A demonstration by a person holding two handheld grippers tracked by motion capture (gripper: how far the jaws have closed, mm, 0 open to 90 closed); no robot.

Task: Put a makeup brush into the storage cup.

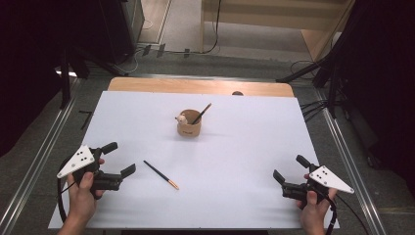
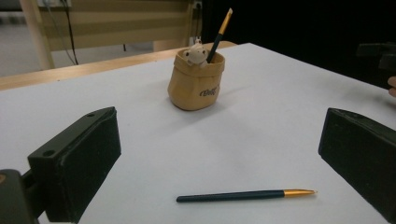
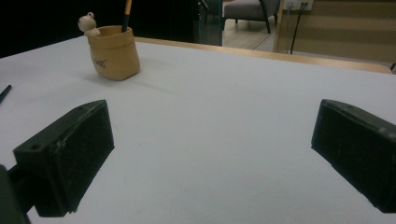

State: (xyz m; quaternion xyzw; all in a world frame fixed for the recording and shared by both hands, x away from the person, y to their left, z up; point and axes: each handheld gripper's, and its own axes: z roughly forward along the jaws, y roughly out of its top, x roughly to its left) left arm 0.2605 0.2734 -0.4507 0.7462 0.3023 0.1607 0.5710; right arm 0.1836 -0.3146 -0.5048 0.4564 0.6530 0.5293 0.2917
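Note:
A tan bag-shaped pen holder [image 1: 189, 126] with a small bear figure on its rim stands mid-table; one dark pencil [image 1: 202, 113] leans inside it. The holder [image 2: 194, 80] is also ahead in the left gripper view and far left in the right gripper view [image 3: 113, 52]. A second dark pencil with a gold tip [image 1: 161, 175] lies flat on the white table, just ahead of my left gripper [image 1: 119, 159], seen low between its jaws [image 2: 246, 195]. My left gripper is open and holds nothing. My right gripper [image 1: 289, 169] is open near the front right, with bare table between its jaws.
The white sheet [image 1: 244, 142] covers the table; a wooden strip [image 1: 200, 87] runs along its far edge. Metal rails [image 1: 342, 142] flank both sides. Cables and dark stands sit on the floor beyond the table.

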